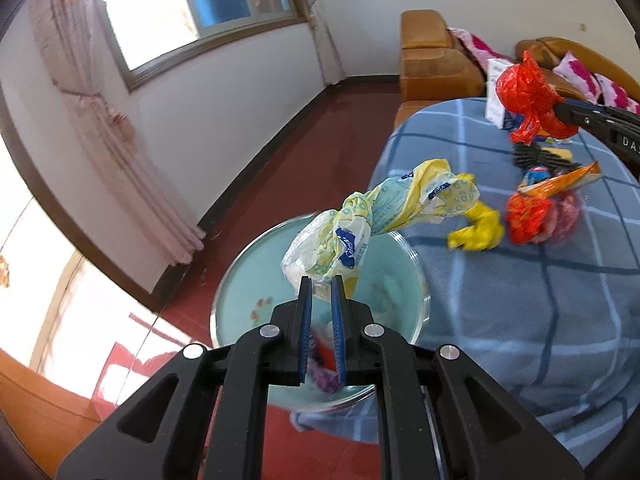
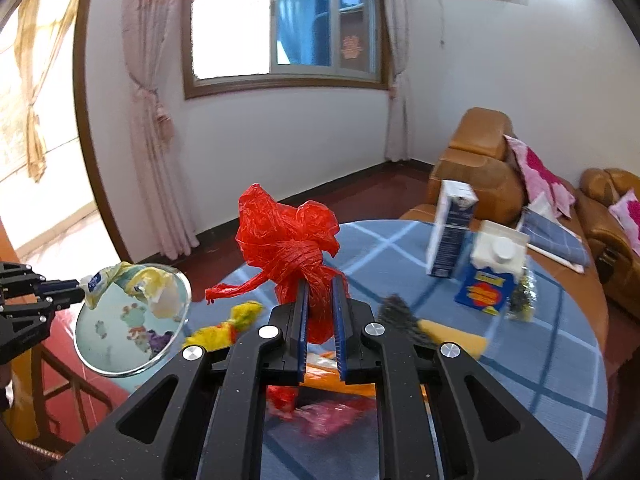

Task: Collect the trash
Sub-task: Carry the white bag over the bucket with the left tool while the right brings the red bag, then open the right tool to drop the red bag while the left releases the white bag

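The left gripper is pinching a yellow wrapper over the bin beside the table. The right gripper is clamping a red bag above the table.

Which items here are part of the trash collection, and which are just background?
Job:
- left gripper gripping yellow-white wrapper over trash bin
- right gripper gripping knotted red plastic bag
- yellow wrapper and orange packet on table

Background:
- sofa
- window
- curtains
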Motion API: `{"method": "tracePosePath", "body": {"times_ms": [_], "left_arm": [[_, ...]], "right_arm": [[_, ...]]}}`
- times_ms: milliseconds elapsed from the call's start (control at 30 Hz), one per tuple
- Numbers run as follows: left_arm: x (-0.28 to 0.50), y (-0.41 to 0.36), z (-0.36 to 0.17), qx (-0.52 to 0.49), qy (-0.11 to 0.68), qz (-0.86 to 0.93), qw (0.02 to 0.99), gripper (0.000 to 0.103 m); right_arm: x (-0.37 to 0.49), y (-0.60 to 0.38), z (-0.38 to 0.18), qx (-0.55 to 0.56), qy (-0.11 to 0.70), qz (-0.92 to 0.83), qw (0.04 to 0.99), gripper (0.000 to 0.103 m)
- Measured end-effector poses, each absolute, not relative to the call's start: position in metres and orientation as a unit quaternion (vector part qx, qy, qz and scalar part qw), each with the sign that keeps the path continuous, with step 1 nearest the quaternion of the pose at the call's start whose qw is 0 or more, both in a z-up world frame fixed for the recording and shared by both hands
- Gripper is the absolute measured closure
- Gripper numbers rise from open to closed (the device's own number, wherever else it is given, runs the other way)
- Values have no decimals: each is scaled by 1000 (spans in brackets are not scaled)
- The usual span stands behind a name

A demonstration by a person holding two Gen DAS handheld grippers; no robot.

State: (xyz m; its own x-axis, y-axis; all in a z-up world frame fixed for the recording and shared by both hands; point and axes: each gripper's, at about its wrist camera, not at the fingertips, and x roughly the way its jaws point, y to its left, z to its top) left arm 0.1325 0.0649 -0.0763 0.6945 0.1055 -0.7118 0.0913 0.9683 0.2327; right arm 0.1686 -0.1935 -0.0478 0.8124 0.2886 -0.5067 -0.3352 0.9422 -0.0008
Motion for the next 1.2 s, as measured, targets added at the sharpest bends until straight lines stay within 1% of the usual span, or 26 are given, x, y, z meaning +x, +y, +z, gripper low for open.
{"method": "tracePosePath", "body": {"times_ms": [567, 1200], "left_arm": [[121, 118, -93, 109, 417, 69, 900, 93], [122, 135, -99, 105, 421, 94, 896, 93]], "right_arm": [[171, -108, -68, -101, 268, 229, 930, 91], [180, -56, -81, -150, 279, 271, 909, 91]]}}
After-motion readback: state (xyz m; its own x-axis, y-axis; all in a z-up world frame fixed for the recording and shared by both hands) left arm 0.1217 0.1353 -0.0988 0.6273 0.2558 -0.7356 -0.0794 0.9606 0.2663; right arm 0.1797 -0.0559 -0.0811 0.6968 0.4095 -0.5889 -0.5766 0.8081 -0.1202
